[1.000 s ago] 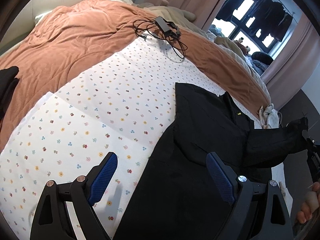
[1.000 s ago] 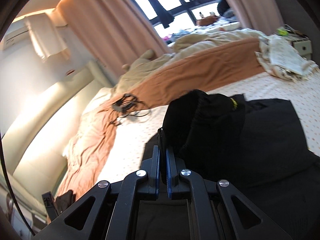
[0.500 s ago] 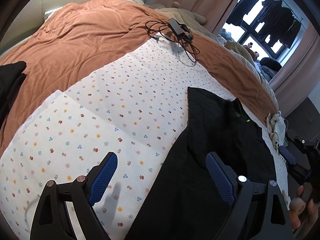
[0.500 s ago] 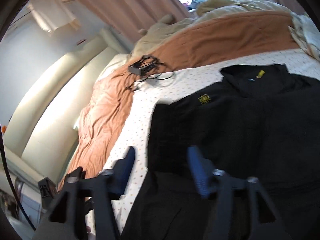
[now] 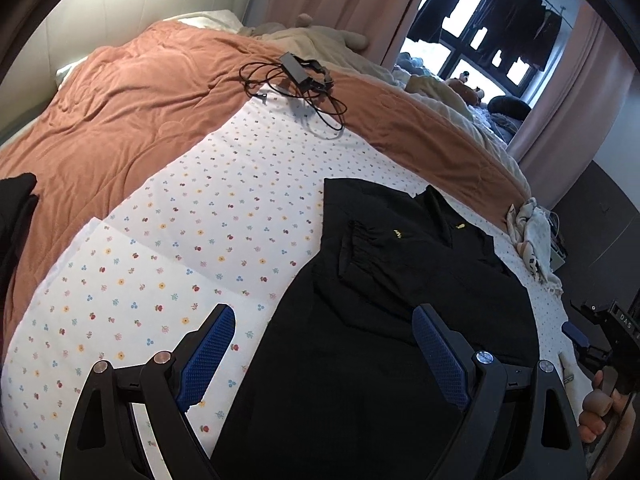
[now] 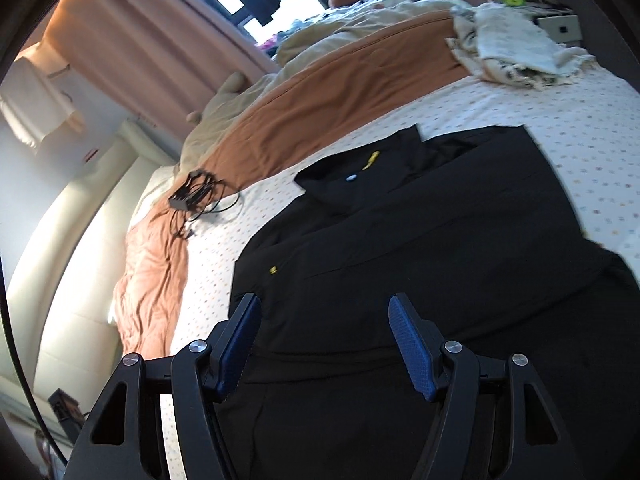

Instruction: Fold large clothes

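Jaws of left gripper [image 5: 324, 344] and right gripper [image 6: 324, 344] released, nothing between. Black jacket [image 6: 440, 240] lies flat on floral sheet [image 5: 200, 220]. Likely soft, limp; take hem corners.

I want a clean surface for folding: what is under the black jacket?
The black jacket lies on a white flower-print sheet, which shows on both sides of it. A folded-in sleeve rests on top. What lies directly beneath the jacket is covered.
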The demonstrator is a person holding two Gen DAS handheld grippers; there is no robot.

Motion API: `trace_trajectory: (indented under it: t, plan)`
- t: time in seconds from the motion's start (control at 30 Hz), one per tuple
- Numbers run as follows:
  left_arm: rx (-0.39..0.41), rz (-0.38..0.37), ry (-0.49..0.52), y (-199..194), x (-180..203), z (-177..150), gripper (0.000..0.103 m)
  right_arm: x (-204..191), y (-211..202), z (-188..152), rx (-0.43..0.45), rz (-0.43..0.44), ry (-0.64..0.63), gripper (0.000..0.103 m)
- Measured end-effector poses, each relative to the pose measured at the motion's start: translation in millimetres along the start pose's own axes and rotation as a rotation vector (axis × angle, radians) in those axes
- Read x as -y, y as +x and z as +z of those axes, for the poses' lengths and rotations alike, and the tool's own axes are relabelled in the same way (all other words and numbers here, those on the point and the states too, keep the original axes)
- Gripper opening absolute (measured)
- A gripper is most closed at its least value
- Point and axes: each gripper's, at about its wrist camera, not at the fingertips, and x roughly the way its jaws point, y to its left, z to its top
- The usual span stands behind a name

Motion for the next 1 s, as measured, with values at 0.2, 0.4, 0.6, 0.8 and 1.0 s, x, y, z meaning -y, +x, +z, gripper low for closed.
trace_trajectory:
  t: [0.2, 0.4, 0.6, 0.8, 1.0]
  plan:
    - [0.036, -0.039, 0.012, -38, 24, -1, 0.091, 20, -59, 4, 0.05, -0.045, 0.014, 0.067]
    - [0.084, -0.061, 0.046, -75, 42, -12, 0.091, 43, -110, -11, 0.091, -0.083, 0.025, 0.083]
    - [0.117, -0.096, 0.056, -104, 43, -36, 0.093, 72, -147, -34, 0.119, -0.083, 0.065, 0.103]
    - [0.164, -0.117, 0.085, -132, 42, -65, 0.103, 101, -176, -63, 0.139, -0.084, 0.13, 0.103]
    - [0.137, -0.111, 0.046, -145, 27, -97, 0.103, 118, -200, -95, 0.139, -0.04, 0.171, 0.103]
